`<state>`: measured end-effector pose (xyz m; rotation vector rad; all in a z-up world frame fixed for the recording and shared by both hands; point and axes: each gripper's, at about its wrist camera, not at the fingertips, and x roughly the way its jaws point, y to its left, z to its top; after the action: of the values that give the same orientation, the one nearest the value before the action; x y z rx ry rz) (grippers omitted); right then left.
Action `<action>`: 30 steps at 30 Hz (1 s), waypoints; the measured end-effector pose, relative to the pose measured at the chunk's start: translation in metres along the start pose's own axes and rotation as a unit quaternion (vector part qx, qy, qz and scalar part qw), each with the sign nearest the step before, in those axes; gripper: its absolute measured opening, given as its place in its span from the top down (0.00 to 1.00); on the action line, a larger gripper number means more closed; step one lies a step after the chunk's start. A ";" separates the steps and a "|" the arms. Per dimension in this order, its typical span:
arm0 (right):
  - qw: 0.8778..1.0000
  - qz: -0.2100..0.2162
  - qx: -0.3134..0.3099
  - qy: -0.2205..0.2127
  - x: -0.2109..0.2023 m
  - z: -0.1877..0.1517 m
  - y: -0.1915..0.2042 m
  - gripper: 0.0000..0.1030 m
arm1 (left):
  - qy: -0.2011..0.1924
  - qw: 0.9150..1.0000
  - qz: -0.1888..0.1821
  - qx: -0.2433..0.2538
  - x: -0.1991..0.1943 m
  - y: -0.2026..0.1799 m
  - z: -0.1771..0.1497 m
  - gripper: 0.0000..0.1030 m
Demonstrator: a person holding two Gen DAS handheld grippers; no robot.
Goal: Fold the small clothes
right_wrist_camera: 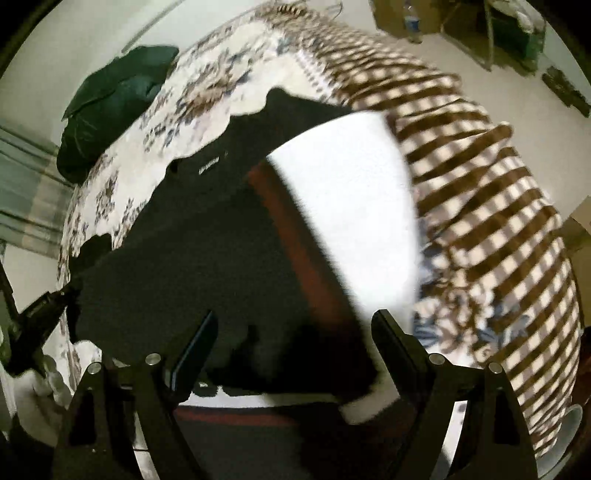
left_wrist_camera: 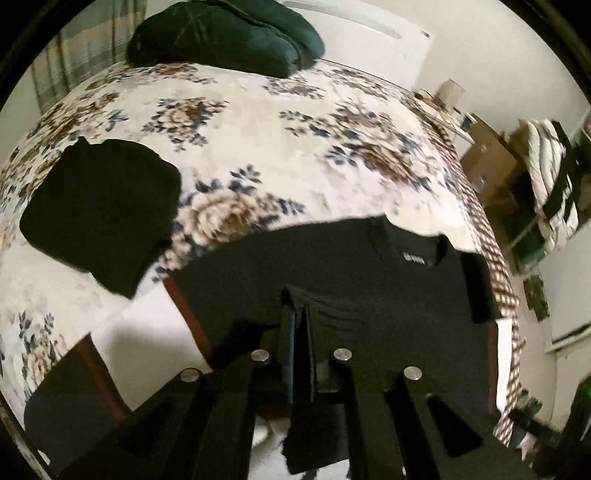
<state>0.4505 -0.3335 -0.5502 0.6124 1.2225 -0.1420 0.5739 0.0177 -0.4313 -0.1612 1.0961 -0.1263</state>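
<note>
The black shirt (left_wrist_camera: 354, 273) lies spread on the near part of the bed (left_wrist_camera: 280, 147), collar and its small white label pointing away toward the far side, with a white board edged in dark red (right_wrist_camera: 343, 206) showing beneath and beside it. The left tool (left_wrist_camera: 301, 317) has its fingers pressed together on a raised fold of the shirt's fabric near the lower middle of the garment. The right tool (right_wrist_camera: 295, 325) stands spread wide above the shirt's near edge, where cloth meets board, with nothing pinched between its fingers. Left of the shirt, a folded black garment (left_wrist_camera: 99, 206) rests on the floral bedspread, well apart from it. A dark green pillow (left_wrist_camera: 225, 33) sits at the far end of the bed, and a brown-and-white checked blanket (right_wrist_camera: 491, 206) runs along the bed's right side.
</note>
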 end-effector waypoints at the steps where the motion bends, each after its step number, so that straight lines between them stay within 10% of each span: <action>1: 1.000 -0.015 -0.009 0.002 0.000 -0.003 0.000 0.15 | -0.003 1.000 0.000 -0.006 0.000 0.002 0.003 0.97; 10: 0.969 -0.172 -0.173 0.030 0.047 -0.050 0.025 0.19 | -0.045 0.998 -0.036 -0.005 -0.025 -0.024 0.025 0.97; 13: 0.962 -0.239 -0.129 0.007 0.052 -0.044 -0.003 0.32 | -0.058 0.997 -0.046 -0.001 -0.036 -0.032 0.032 0.97; 23: 0.983 -0.118 0.135 0.047 0.038 -0.040 -0.136 0.14 | 0.010 1.000 0.003 -0.007 0.011 0.004 0.011 0.99; 27: 0.987 -0.128 0.072 0.058 0.008 -0.041 -0.116 0.14 | 0.059 0.998 0.032 0.006 0.019 0.004 -0.021 0.99; 30: 0.984 -0.150 -0.098 0.019 -0.028 -0.051 -0.050 0.14 | 0.081 0.993 0.075 0.039 0.016 0.003 -0.057 0.97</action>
<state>0.3771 -0.3550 -0.5537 0.2579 1.3429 -0.2609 0.5306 0.0136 -0.4709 0.0028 1.2585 -0.0478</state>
